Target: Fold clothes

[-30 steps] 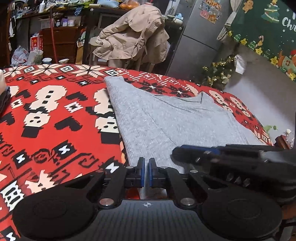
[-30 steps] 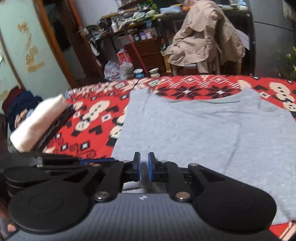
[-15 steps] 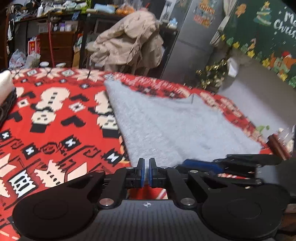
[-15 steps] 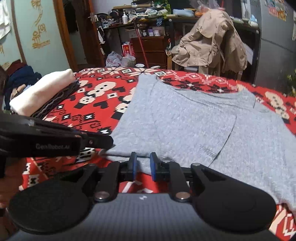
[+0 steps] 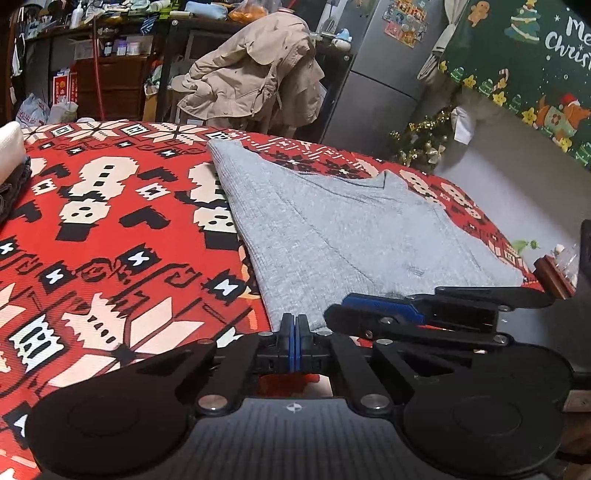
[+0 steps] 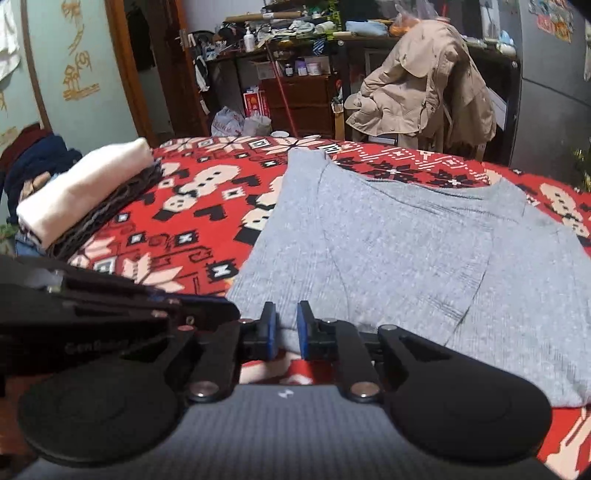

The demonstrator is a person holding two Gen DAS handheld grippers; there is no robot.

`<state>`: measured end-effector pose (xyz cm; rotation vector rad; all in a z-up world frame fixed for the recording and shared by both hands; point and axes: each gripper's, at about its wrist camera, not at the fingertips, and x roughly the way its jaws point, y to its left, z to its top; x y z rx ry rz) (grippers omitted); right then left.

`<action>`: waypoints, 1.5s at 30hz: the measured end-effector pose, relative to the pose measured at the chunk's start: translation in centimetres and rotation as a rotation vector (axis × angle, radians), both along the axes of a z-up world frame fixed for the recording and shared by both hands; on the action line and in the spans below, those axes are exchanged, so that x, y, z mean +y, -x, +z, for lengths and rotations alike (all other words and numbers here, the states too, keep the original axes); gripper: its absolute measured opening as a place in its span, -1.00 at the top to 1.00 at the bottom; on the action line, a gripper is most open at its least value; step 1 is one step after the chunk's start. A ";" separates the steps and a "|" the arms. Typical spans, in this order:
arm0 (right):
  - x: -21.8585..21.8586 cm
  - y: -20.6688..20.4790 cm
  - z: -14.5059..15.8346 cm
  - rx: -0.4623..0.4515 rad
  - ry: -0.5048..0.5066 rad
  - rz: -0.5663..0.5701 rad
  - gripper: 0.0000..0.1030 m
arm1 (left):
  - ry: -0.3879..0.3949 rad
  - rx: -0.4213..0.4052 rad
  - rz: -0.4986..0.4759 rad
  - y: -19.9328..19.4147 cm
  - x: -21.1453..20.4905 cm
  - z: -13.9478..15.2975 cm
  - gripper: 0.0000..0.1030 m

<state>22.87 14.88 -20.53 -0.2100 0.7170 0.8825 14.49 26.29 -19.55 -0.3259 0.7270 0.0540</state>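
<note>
Two grippers work at the near edge of the bed (image 5: 110, 229), one in each hand. The left gripper (image 5: 294, 325) has its two blue-padded fingers (image 5: 286, 332) clenched together at the near left corner of the grey sweater (image 5: 332, 229); whether any cloth is pinched between the pads cannot be told. Just beside it on the right, the right gripper (image 5: 373, 308) lies over the same near hem. From its own camera, the right gripper (image 6: 283, 325) shows two fingers (image 6: 269, 328) standing slightly apart and closing, with a fold of the hem in the gap between them; the pads do not visibly press it.

One grey sweater (image 6: 406, 236) lies flat on the red patterned blanket (image 6: 207, 206), its hem at the near edge of the bed and its neckline toward the far edge, with one sleeve folded across the body.

Toward the left edge of the bed sits one stack of folded clothes (image 6: 85, 192): a cream piece on top of a dark one.

Beyond the far edge, one beige coat (image 6: 417, 96) hangs over a chair, and one cluttered shelf (image 6: 288, 33) stands behind it.
</note>
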 end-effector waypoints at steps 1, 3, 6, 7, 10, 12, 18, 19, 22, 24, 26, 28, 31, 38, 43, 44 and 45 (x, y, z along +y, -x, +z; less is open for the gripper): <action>0.0 0.1 0.1 0.003 0.009 0.003 0.74 | -0.002 0.003 0.006 0.0 0.0 0.2 0.96; -0.1 -0.1 0.6 0.022 0.013 0.006 0.74 | -0.011 0.007 0.024 -0.1 0.1 0.6 0.93; -0.2 -0.8 2.0 0.017 -0.009 0.012 0.73 | 0.013 0.010 0.057 -0.9 0.9 1.6 0.86; -0.1 -1.1 2.6 0.012 -0.017 0.013 0.73 | 0.043 0.000 0.065 -1.1 1.4 1.9 0.79; 0.7 -2.8 4.0 0.007 -0.034 -0.004 0.73 | 0.125 -0.063 0.084 -2.3 2.8 3.0 0.75; 1.4 -4.1 4.7 0.002 -0.049 -0.013 0.75 | 0.145 -0.095 0.096 -3.6 3.6 3.3 0.79; 4.7 -8.9 5.5 0.035 -0.083 -0.033 0.91 | 0.259 -0.137 0.187 -8.1 7.2 2.5 0.92; 5.4 -9.8 5.5 0.042 -0.092 -0.038 0.91 | 0.277 -0.134 0.202 -8.9 7.9 2.2 0.92; 7.3 -12.4 5.2 0.071 -0.107 -0.048 0.91 | 0.325 -0.123 0.243 -11.0 9.8 1.3 0.98; 8.6 -13.7 4.6 0.079 -0.097 -0.044 0.93 | 0.342 -0.106 0.261 -11.8 10.6 0.6 0.99; 9.7 -14.8 3.7 0.098 -0.079 -0.040 0.94 | 0.355 -0.084 0.276 -12.4 11.2 -0.1 0.99; 10.5 -15.6 2.5 0.128 -0.062 -0.040 0.94 | 0.341 -0.063 0.291 -12.8 11.6 -0.8 0.98; 11.4 -16.2 0.7 0.147 -0.050 -0.048 0.98 | 0.312 -0.051 0.308 -13.3 11.9 -1.2 0.98; 12.2 -16.3 1.1 0.114 -0.054 -0.049 0.97 | 0.287 -0.091 0.282 -12.9 12.1 -0.2 1.00; 13.0 -17.4 0.3 0.133 -0.051 -0.067 1.00 | 0.297 -0.053 0.290 -14.3 12.7 -1.3 0.99; 13.1 -17.6 0.3 0.135 -0.054 -0.071 1.00 | 0.296 -0.052 0.293 -14.4 12.8 -1.4 0.98; 13.2 -17.7 0.2 0.136 -0.056 -0.074 1.00 | 0.297 -0.054 0.294 -14.3 12.9 -1.3 0.98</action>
